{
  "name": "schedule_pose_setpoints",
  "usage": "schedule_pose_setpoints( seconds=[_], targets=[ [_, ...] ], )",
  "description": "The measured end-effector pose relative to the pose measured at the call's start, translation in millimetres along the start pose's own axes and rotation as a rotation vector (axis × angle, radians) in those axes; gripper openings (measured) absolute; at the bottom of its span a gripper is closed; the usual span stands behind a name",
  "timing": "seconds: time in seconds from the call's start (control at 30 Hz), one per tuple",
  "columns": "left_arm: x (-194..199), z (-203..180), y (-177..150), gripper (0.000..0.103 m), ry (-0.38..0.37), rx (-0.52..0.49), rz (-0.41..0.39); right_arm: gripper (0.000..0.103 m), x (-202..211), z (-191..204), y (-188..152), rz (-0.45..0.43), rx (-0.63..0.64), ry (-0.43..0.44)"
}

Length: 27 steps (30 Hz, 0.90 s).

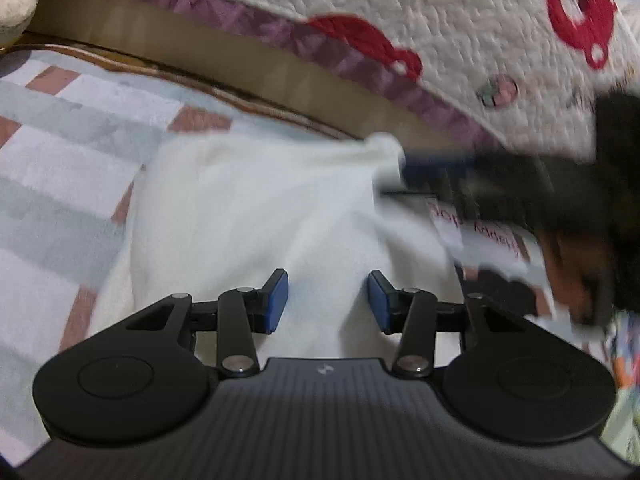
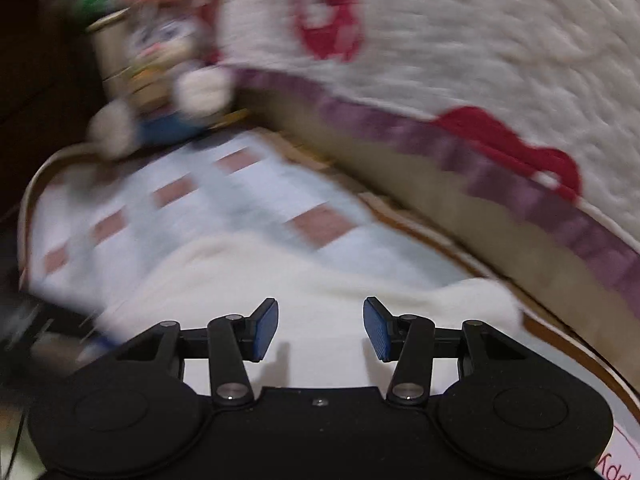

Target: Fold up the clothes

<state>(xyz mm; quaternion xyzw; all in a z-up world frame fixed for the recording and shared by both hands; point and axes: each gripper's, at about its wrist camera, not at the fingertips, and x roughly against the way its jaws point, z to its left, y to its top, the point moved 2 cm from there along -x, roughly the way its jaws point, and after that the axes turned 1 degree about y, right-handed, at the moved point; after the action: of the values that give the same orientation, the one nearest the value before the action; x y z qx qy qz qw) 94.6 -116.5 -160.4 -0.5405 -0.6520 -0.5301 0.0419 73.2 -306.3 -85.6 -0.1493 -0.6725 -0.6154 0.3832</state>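
**White garment on the checked mat: between folds, both grippers free**

Item: white garment [image 1: 256,216], soft and plain, lying partly folded on the checked mat [image 1: 60,152] in front of the sofa. In the left wrist view its far right corner is bunched and raised beside a dark blurred shape that looks like your other gripper; whether that corner is held there is lost in the blur. In the right wrist view the cloth spreads flat beneath the fingers, its far right corner rumpled.

Left gripper [image 1: 328,300]: jaws parted about halfway, blue pads clear of the cloth, nothing between them. It hovers over the near middle of the garment.

Right gripper [image 2: 320,328]: jaws parted a little wider, pads likewise bare, with only the garment's surface behind them.

Step in hand, as judged: a pause between folds, with you repositioning for a fresh grip.

Next move calls for: choosing an edge or corner for each gripper, lowering until the pads straddle a single layer, closing, then carrying the fold across evenly.

Surroundings: quilted sofa cover [image 1: 440,20] with red motifs and purple trim; a stuffed toy [image 2: 168,80] at the mat's far end; a printed paper [image 1: 488,236] beside the garment.
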Motion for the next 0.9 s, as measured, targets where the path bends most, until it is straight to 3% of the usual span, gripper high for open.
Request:
schedule_pose_setpoints(
  seconds=[0.07,0.13,0.17,0.23,0.43,0.47,0.53,0.57,0.63,0.7,0.77,0.8,0.9],
  targets=[
    [-6.7,12.7,10.2,0.032,0.094,0.024,-0.01,0.053,-0.1,19.0,-11.0,0.03,0.042,0.03],
    [-13.1,23.8,19.1,0.031,0.197,0.024,-0.018,0.052,0.1,33.2,-24.5,0.041,0.046,0.035],
    [-16.0,26.9,21.5,0.026,0.262,-0.012,-0.018,0.052,2.5,37.0,-29.6,0.037,0.038,0.036],
    [-17.8,32.0,26.1,0.026,0.36,-0.055,-0.021,0.054,7.8,44.6,-39.7,0.029,0.019,0.042],
    [10.9,53.8,41.0,0.029,0.54,-0.058,-0.077,0.055,33.2,85.8,-82.6,0.025,0.025,0.048],
    [20.0,60.0,41.2,0.029,0.524,-0.025,-0.085,0.055,38.0,91.0,-89.1,0.02,0.013,0.061],
    [46.3,73.0,32.6,0.031,0.35,0.127,-0.097,0.058,44.9,104.7,-102.2,0.026,0.017,0.099],
    [58.1,76.2,26.6,0.037,0.267,0.187,-0.099,0.059,46.6,110.8,-107.3,0.04,0.029,0.127],
    [70.3,71.2,13.5,0.051,0.157,0.212,-0.078,0.066,50.7,118.0,-113.5,0.064,0.038,0.186],
    [69.1,61.8,0.7,0.06,0.132,0.166,-0.018,0.066,57.1,113.5,-110.9,0.093,0.009,0.3],
    [62.8,59.9,-16.8,0.061,0.173,0.139,0.073,0.064,68.4,100.2,-105.7,0.085,-0.064,0.404],
    [60.4,60.4,-25.1,0.061,0.187,0.131,0.116,0.064,75.1,90.1,-103.3,0.054,-0.109,0.409],
    [68.9,66.8,-43.2,0.068,0.182,0.142,0.154,0.065,79.2,68.4,-106.7,0.015,-0.19,0.298]
  ],
)
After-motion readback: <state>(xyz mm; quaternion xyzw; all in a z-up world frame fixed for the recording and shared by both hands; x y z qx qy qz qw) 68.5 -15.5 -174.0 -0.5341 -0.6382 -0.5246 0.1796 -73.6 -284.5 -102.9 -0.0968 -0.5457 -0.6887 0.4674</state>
